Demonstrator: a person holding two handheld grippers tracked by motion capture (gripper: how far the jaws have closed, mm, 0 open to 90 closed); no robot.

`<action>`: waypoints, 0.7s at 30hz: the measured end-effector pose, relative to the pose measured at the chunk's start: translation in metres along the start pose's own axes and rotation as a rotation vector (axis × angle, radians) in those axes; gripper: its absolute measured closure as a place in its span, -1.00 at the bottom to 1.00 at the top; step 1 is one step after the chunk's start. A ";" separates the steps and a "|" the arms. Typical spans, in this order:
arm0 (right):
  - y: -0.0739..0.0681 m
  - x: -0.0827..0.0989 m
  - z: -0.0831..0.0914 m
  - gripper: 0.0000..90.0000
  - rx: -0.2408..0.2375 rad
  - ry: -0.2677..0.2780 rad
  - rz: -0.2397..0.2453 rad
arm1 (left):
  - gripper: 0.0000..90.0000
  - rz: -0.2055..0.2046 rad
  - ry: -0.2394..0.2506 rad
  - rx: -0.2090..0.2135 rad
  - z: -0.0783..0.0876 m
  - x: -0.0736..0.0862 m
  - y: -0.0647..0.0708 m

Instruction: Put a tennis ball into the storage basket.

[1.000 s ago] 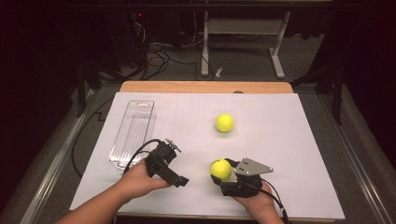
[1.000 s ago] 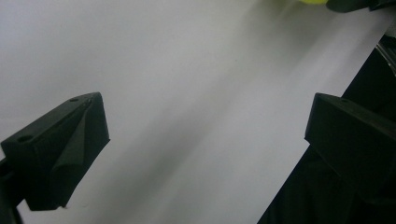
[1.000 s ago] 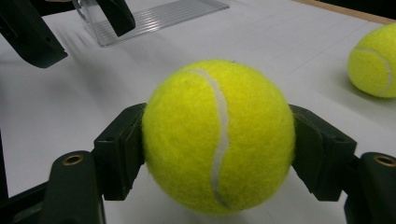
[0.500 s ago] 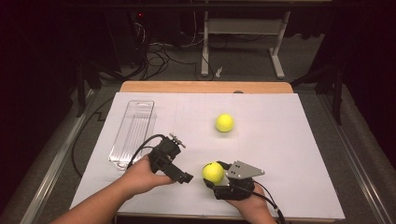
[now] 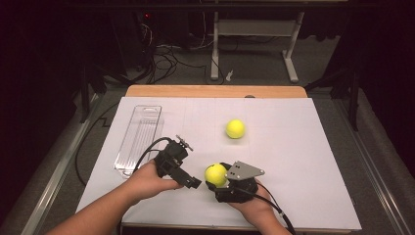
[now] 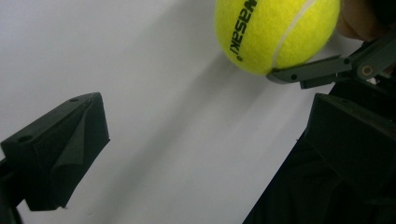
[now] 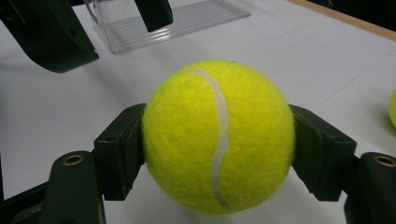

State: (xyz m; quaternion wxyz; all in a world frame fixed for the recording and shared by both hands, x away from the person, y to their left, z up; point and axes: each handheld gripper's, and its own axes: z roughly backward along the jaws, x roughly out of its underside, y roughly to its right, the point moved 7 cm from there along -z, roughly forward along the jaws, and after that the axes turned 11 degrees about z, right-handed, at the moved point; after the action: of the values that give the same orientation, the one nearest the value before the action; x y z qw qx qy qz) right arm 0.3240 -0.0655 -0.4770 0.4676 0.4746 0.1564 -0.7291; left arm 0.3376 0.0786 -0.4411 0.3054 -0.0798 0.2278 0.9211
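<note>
- The held tennis ball (image 5: 215,174) sits near the front edge of the table, clamped between the two black jaws of the right gripper (image 5: 218,176); in the right gripper view the ball (image 7: 218,135) is pressed on both sides by the pads, its white seam facing the camera.
- The right gripper is closed on the ball and holds nothing else; a hand (image 5: 252,205) grips it from below, with the grey plate (image 5: 243,171) on top.
- In the left gripper view the same ball (image 6: 275,32) shows black lettering, with one right-gripper jaw against its underside.
- The left gripper (image 5: 188,181) lies just left of the ball, apart from it; its jaws stand wide open with only bare white surface between them.
- A second tennis ball (image 5: 235,129) rests alone farther back on the white sheet (image 5: 303,147).
- A clear plastic tray (image 5: 139,137) lies flat at the left side of the sheet, well apart from both balls.
</note>
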 end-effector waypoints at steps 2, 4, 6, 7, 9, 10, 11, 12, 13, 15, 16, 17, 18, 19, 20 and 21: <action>-0.002 -0.002 -0.003 -0.38 -0.009 0.009 0.000 | -0.98 0.004 0.003 0.001 0.001 0.000 0.000; -0.006 -0.002 -0.006 -0.39 -0.014 0.010 0.006 | -0.99 0.003 0.001 0.011 0.002 0.000 0.001; -0.009 -0.001 -0.008 -0.39 -0.022 0.011 0.009 | -0.99 -0.007 -0.004 0.014 0.003 0.000 0.003; -0.010 -0.001 -0.009 -0.38 -0.024 0.012 0.007 | -0.99 -0.009 -0.004 0.013 0.003 0.000 0.003; -0.013 -0.001 -0.011 -0.39 -0.029 0.022 0.013 | -0.99 -0.004 -0.001 0.010 0.004 -0.002 0.004; -0.014 -0.001 -0.011 -0.38 -0.030 0.026 0.007 | -0.98 -0.003 0.001 0.011 0.004 -0.002 0.004; -0.015 -0.001 -0.011 -0.39 -0.032 0.031 0.004 | -0.99 -0.002 0.001 0.012 0.003 -0.003 0.005; -0.015 -0.001 -0.011 -0.39 -0.033 0.038 -0.002 | -0.98 -0.003 0.002 0.012 0.003 -0.004 0.006; -0.015 -0.001 -0.010 -0.39 -0.031 0.042 -0.002 | -0.98 -0.006 0.000 0.011 0.003 -0.004 0.007; -0.016 0.001 -0.009 -0.39 -0.028 0.051 -0.006 | -0.99 -0.007 0.005 0.013 0.003 -0.006 0.010; -0.016 0.001 -0.008 -0.39 -0.031 0.054 -0.008 | -0.99 -0.009 0.007 0.012 0.002 -0.007 0.011; -0.016 0.002 -0.008 -0.39 -0.033 0.059 -0.010 | -0.98 -0.011 0.004 0.011 0.002 -0.008 0.013; -0.016 0.003 -0.007 -0.39 -0.034 0.061 -0.007 | -0.99 -0.017 0.002 0.013 0.002 -0.009 0.014; -0.016 0.004 -0.007 -0.39 -0.033 0.062 -0.008 | -0.99 -0.018 0.002 0.012 0.002 -0.010 0.015; -0.016 0.004 -0.006 -0.39 -0.031 0.064 -0.007 | -0.99 -0.021 0.006 0.008 0.001 -0.011 0.016; -0.016 0.003 -0.006 -0.39 -0.031 0.069 -0.005 | -0.99 -0.022 0.004 0.005 0.001 -0.011 0.017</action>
State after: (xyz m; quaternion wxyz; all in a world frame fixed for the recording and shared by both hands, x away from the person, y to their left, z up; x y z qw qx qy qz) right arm 0.3136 -0.0550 -0.4864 0.4673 0.4918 0.1850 -0.7110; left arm 0.3365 0.0614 -0.4308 0.3155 -0.0833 0.2297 0.9169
